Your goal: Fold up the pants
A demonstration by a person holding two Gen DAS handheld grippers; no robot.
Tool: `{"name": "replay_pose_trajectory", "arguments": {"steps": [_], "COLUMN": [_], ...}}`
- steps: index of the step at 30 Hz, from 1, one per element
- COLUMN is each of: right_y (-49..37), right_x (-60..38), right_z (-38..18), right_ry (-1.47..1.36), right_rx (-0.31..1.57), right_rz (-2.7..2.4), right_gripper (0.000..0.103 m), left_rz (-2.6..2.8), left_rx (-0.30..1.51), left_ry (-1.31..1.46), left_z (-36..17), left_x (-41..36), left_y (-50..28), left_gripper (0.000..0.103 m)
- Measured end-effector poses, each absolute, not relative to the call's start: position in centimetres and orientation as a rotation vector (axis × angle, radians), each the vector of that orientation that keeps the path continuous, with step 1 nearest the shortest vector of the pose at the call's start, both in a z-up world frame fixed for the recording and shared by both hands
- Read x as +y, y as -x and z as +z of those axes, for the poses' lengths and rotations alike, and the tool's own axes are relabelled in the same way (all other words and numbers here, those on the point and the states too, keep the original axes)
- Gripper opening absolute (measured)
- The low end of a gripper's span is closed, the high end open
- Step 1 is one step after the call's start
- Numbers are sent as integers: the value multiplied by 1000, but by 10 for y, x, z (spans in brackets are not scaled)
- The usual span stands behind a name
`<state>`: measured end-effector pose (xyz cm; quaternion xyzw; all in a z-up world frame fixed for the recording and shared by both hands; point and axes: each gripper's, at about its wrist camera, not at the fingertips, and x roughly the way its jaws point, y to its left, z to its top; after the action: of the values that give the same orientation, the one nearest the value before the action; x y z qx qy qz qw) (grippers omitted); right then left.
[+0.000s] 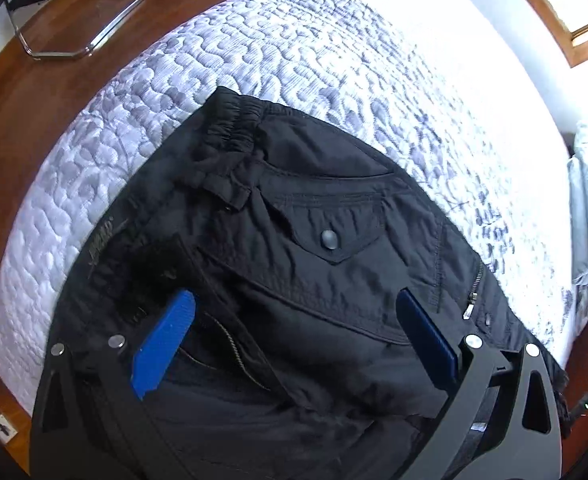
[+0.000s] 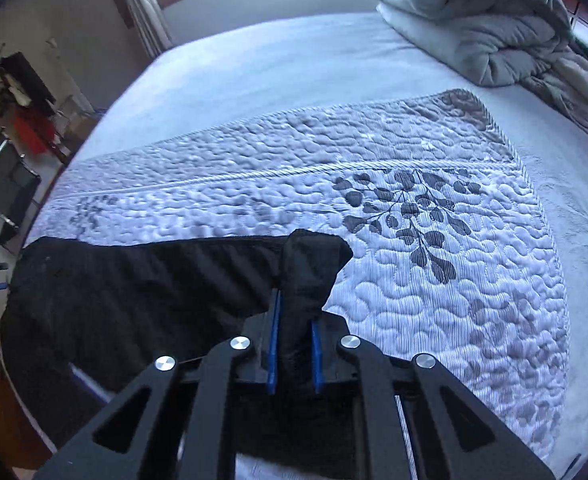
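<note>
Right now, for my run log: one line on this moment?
left gripper: open over pants | right gripper: shut on pants | quilt: under pants

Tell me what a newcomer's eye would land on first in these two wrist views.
The black pants dominate, spread on the pale quilted bedspread with their snap pocket flap facing up under the open left gripper. In the right wrist view, the right gripper is shut on a bunched fold of the same fabric, and a rumpled grey duvet sits at the far corner.

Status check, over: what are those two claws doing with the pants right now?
Left gripper open above the pants. Right gripper shut on pants fabric. Nothing in the way on the quilt.
</note>
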<state>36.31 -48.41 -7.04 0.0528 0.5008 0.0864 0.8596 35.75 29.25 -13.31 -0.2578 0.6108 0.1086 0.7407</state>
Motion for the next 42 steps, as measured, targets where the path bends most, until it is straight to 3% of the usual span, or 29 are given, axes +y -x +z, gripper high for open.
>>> {"name": "replay_pose_trajectory", "arguments": {"steps": [6, 17, 18, 20, 21, 23, 25, 29, 42], "right_y": [-349, -355, -355, -355, -355, -355, -354, -351, -298], "right_x": [-477, -481, -481, -481, -480, -480, -481, -482, -472], "right_z": [-67, -80, -80, -81, -81, -80, -80, -79, -23], "right_ry": [-87, -125, -126, -126, -126, -130, -141, -150, -159], "right_rx": [1042, 1047, 1047, 1048, 1049, 1048, 1046, 1041, 888], "right_rz": [196, 173, 172, 169, 170, 170, 168, 169, 194], "right_gripper": [12, 12, 12, 12, 12, 12, 12, 12, 12], "left_rz": [303, 354, 361, 309, 295, 272, 235, 207, -19], "left_rx": [1323, 1536, 1524, 1495, 1491, 1478, 1463, 1398, 954], "left_ry": [436, 225, 208, 217, 242, 261, 243, 271, 346], "left_z": [-122, -182, -183, -181, -180, -176, -169, -153, -49], "left_x": [302, 297, 294, 288, 287, 284, 280, 279, 250], "left_y": [-381, -410, -410, -410, -410, -408, -406, -396, -276], "left_gripper": [100, 100, 97, 65, 60, 33, 14, 8, 8]}}
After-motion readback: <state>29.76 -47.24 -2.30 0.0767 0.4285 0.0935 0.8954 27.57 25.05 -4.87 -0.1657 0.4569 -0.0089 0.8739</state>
